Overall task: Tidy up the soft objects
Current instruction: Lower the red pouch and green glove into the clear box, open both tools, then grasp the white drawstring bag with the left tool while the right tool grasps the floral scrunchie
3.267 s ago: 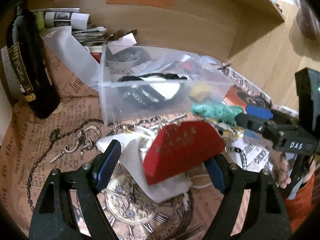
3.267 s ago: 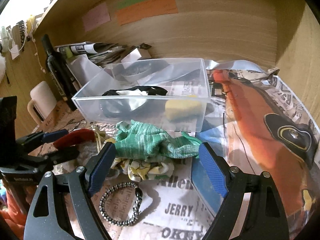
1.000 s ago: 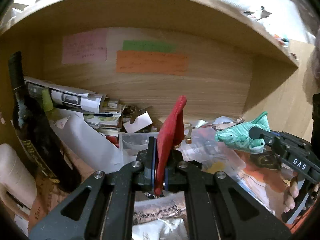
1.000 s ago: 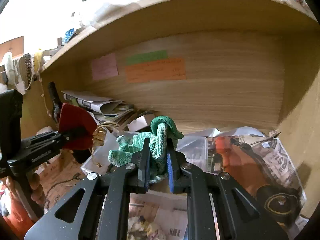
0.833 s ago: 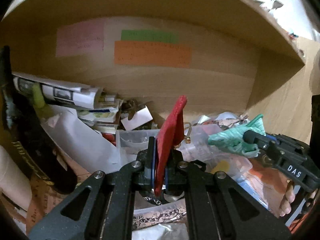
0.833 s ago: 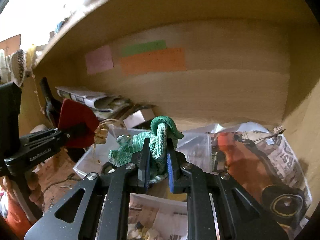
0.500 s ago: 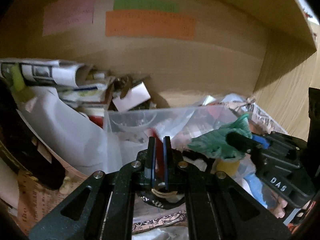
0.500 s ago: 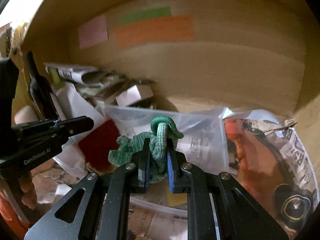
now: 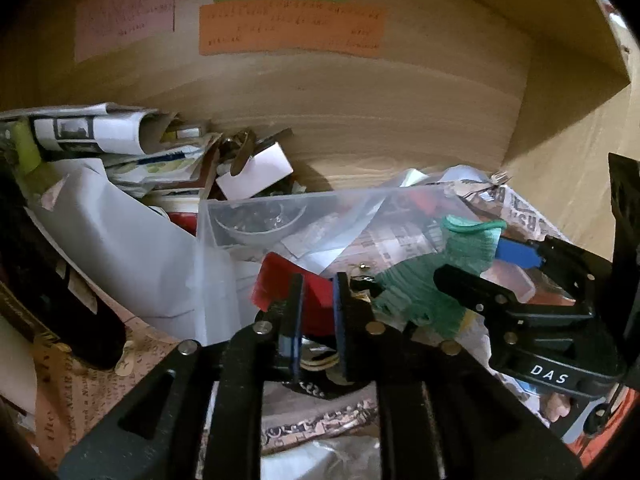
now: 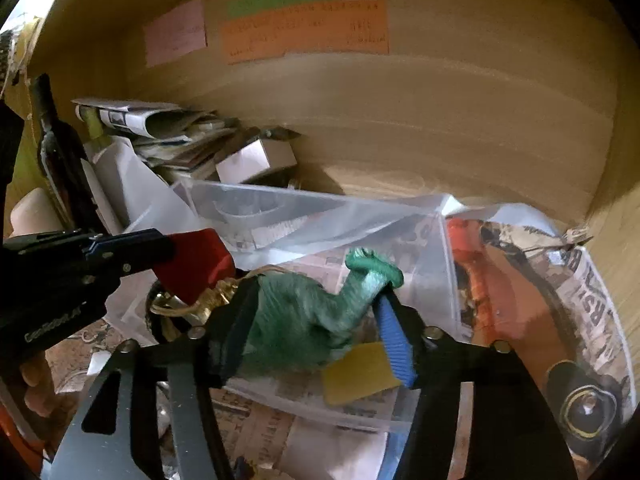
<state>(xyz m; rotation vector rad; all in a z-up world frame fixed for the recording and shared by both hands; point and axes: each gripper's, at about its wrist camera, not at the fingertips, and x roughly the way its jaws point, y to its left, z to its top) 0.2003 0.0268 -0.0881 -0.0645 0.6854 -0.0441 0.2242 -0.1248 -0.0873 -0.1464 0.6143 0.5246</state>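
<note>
A clear plastic box (image 9: 280, 201) (image 10: 320, 200) lies in front of both grippers. My left gripper (image 9: 319, 280) (image 10: 164, 246) hangs over the box's left part; its jaws are opening, a narrow gap apart, and the flat red cloth piece (image 9: 276, 280) (image 10: 196, 264) sits loose between and beyond them. My right gripper (image 10: 316, 296) (image 9: 476, 260) is over the box's middle with its jaws opening wide. The green knit glove (image 10: 304, 320) (image 9: 420, 292), blurred, sags between them, no longer pinched. A yellow sponge (image 10: 360, 372) lies in the box beneath it.
A dark bottle (image 10: 60, 152) stands at the left, beside a heap of papers (image 9: 100, 136). The wooden back wall carries coloured notes (image 9: 292, 28). Printed newspaper (image 10: 580, 300) covers the shelf floor at the right. A hand (image 10: 36, 384) holds the left gripper.
Both grippers have come down from above to the box. Their jaws, which were shut on the red cloth and the green glove, have parted, the right much wider.
</note>
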